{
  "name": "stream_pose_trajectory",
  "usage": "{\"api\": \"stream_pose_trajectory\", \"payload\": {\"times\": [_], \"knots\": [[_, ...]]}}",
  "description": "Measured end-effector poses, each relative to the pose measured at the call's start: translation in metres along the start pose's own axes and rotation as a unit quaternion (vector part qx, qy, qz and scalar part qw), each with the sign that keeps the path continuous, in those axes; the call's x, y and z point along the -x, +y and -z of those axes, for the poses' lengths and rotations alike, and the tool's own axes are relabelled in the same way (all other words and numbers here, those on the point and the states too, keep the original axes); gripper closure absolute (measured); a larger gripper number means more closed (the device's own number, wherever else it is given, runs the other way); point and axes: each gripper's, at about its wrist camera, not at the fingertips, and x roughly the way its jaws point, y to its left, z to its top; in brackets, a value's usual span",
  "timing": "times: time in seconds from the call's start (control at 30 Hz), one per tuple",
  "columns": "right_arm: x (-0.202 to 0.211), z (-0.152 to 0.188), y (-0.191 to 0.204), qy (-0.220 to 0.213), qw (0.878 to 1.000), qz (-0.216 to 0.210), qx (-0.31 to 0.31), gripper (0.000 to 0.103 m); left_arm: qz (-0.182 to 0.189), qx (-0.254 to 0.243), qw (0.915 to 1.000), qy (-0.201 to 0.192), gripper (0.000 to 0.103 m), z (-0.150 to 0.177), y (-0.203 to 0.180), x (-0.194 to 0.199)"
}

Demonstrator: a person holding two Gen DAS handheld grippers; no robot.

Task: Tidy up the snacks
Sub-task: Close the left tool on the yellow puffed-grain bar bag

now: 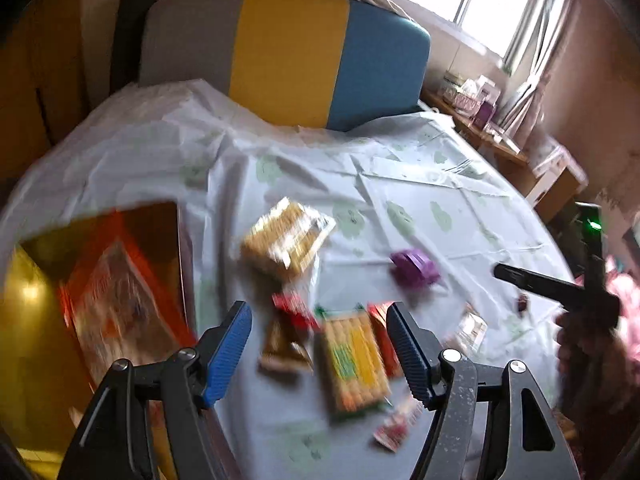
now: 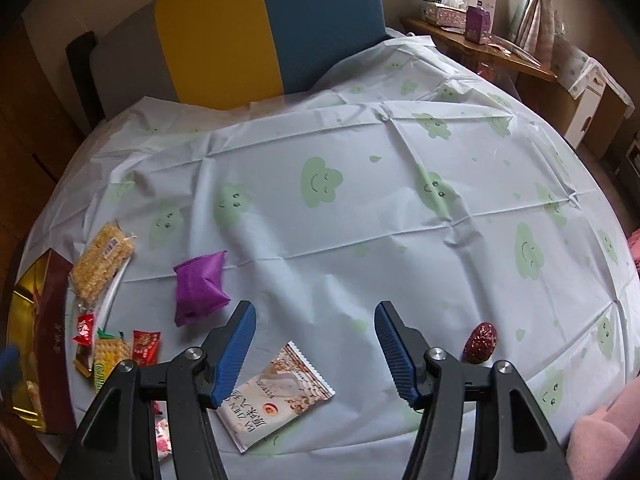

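A round table [image 1: 420, 200] under a white plastic cloth printed with green smiling clouds fills my left wrist view, which is blurred. My left gripper [image 1: 320, 344] tilts down, jaws released and empty, above a yellow-green cracker packet [image 1: 354, 364] and red wrappers. Left of them, an open red-and-gold cardboard box [image 1: 120, 280] holds an orange packet [image 1: 116, 304]. In the right wrist view my right gripper [image 2: 316, 344] angles down, jaws apart on nothing, above a white-and-tan snack sachet [image 2: 276, 396]; a purple pouch [image 2: 200, 288] lies beyond, a red date [image 2: 480, 342] to the right
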Motion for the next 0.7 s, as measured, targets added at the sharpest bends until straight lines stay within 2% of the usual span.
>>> {"api": "stream_pose_trajectory", "payload": {"times": [0.1, 0.33, 0.4, 0.53, 0.57, 0.7], "knots": [[0.002, -0.001, 0.002, -0.004, 1.000, -0.009, 0.003, 0.040, -0.027, -0.054, 0.9980, 0.019, 0.033, -0.024, -0.004, -0.024], [0.003, -0.002, 0.005, -0.004, 1.000, -0.024, 0.010, 0.040, -0.058, -0.088, 0.9916, 0.076, 0.032, -0.043, 0.010, -0.083], [0.002, -0.001, 0.006, -0.001, 1.000, -0.026, 0.011, 0.040, -0.056, -0.096, 0.9899, 0.087, 0.025, -0.047, 0.011, -0.095], [0.002, -0.001, 0.007, -0.001, 1.000, -0.027, 0.014, 0.040, -0.042, -0.121, 0.9864, 0.103, 0.018, -0.052, 0.008, -0.116], [0.001, -0.001, 0.006, 0.000, 1.000, -0.028, 0.013, 0.040, -0.038, -0.130, 0.9849, 0.108, 0.012, -0.053, 0.006, -0.120], [-0.001, -0.002, 0.006, 0.004, 1.000, -0.029, 0.011, 0.040, -0.044, -0.154, 0.9799, 0.120, 0.011, -0.057, 0.002, -0.137]]}}
